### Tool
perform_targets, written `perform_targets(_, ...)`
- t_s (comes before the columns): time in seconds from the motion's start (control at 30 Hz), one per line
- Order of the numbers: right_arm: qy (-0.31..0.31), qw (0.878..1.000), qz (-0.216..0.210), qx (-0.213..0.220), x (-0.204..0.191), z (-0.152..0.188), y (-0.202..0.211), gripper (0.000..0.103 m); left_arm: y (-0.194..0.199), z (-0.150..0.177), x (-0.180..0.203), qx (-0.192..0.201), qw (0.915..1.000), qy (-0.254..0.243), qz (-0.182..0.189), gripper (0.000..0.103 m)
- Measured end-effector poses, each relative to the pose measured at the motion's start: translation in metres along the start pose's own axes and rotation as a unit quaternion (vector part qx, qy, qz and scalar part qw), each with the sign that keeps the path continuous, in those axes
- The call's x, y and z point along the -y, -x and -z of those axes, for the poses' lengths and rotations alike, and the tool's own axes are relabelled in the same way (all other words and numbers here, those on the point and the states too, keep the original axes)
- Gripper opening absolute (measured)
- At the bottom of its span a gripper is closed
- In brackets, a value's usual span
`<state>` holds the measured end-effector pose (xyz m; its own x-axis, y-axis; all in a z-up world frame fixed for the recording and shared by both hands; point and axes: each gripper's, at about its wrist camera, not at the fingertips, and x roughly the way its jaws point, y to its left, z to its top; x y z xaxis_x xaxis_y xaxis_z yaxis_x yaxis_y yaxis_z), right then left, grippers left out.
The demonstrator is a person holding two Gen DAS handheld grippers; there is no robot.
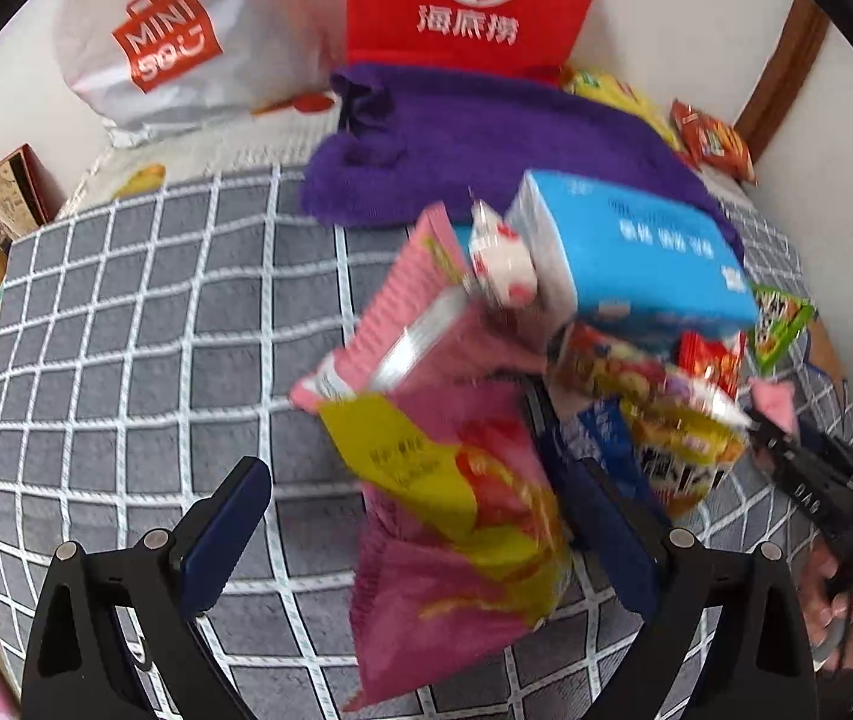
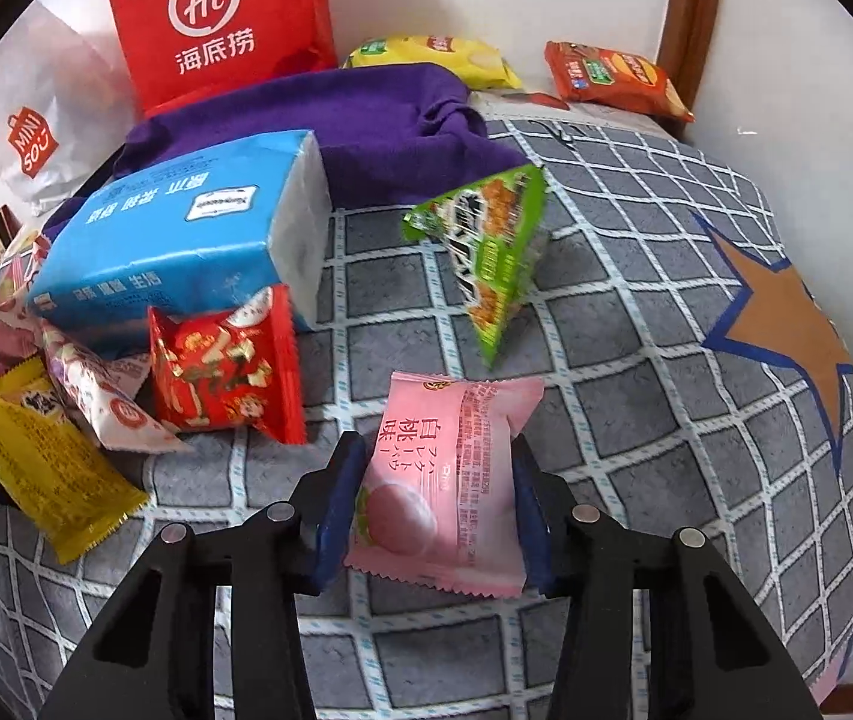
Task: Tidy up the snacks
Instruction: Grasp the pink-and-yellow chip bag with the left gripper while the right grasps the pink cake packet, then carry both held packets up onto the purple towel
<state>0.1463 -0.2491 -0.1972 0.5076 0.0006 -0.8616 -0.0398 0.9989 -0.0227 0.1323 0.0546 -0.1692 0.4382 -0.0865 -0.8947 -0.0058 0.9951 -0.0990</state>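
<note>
On the grey checked bedspread [image 2: 636, 276], the left gripper [image 1: 420, 534] stands with jaws wide apart astride a pink and yellow snack bag [image 1: 456, 540], its pads clear of it. Right of that, a blue tissue pack [image 2: 186, 228] rests on a heap of packets, a red snack packet [image 2: 222, 372] below it. The right gripper [image 2: 438, 510] has both pads pressed against a pink peach-flavour packet [image 2: 444, 474]. A green triangular packet [image 2: 486, 246] lies beyond.
</note>
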Motion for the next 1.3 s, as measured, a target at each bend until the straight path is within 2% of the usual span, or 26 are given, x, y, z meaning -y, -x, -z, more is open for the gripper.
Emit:
perform_targets(0.13,-0.007,1.0,0.004,-0.001,0.007,0.005,0.004,0.046,-0.002,0.012,0.004,-0.005,1.0,-0.007,0.003,0.098)
perform_targets(0.2,-0.009,1.0,0.005,0.0,0.011,0.006,0.007,0.045,0.0,0.018,0.005,-0.002,1.0,-0.009,0.0,0.087)
perform_targets(0.27,-0.011,1.0,0.006,0.002,0.013,0.009,0.011,0.045,0.004,0.022,0.007,-0.002,0.9999,-0.014,0.005,0.059)
perform_targets(0.3,-0.011,1.0,0.007,0.004,0.014,0.01,0.015,0.045,0.007,0.024,0.008,0.001,0.9998,-0.019,0.007,0.056)
perform_targets(0.43,-0.011,1.0,0.007,0.015,0.017,0.014,0.029,0.045,0.018,0.03,0.013,0.018,0.9992,-0.033,-0.01,0.054)
perform_targets(0.93,-0.012,0.996,-0.007,0.085,0.018,0.014,0.109,0.045,0.082,0.042,0.005,0.068,0.9974,-0.003,0.025,0.053)
perform_targets(1.07,-0.004,0.995,-0.01,0.101,0.011,0.012,0.127,0.045,0.096,0.039,0.005,0.075,0.9963,0.0,0.043,0.053)
perform_targets(1.3,0.013,0.993,-0.015,0.114,-0.004,-0.001,0.147,0.045,0.114,0.027,0.018,0.1,0.9938,-0.01,0.049,0.053)
